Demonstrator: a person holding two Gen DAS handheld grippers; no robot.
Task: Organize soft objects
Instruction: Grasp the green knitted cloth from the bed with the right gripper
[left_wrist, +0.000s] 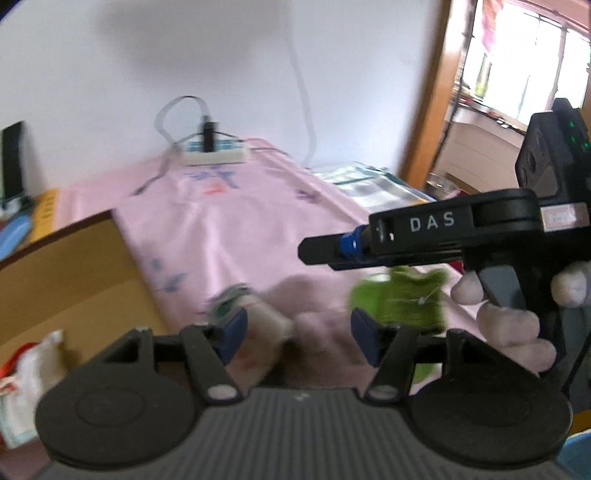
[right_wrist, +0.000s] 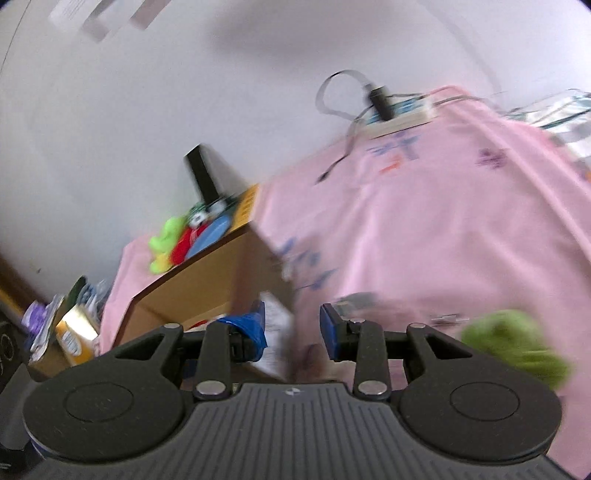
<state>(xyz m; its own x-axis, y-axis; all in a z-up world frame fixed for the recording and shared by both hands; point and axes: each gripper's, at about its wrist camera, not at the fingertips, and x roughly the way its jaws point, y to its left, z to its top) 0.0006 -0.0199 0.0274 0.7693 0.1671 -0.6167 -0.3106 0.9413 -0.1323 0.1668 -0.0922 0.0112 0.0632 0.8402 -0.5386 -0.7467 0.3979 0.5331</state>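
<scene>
So both grippers are empty: left gripper (left_wrist: 295, 334) spread wide, right gripper (right_wrist: 291, 328) part open. The green plush (left_wrist: 402, 302) lies near-right on the pink cloth (left_wrist: 236, 229), box (right_wrist: 207, 273) far left. Right hand's closer, I'd guess.

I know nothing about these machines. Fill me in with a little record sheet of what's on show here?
Surface: pink cloth spread over a table or bed
Soft toy: green plush on the cloth
Container: cardboard box beside the cloth
Left tongs: open, nothing gripped
Right tongs: apart, nothing visibly gripped
Far end: power strip with a plug
Picture quality: blurred
</scene>
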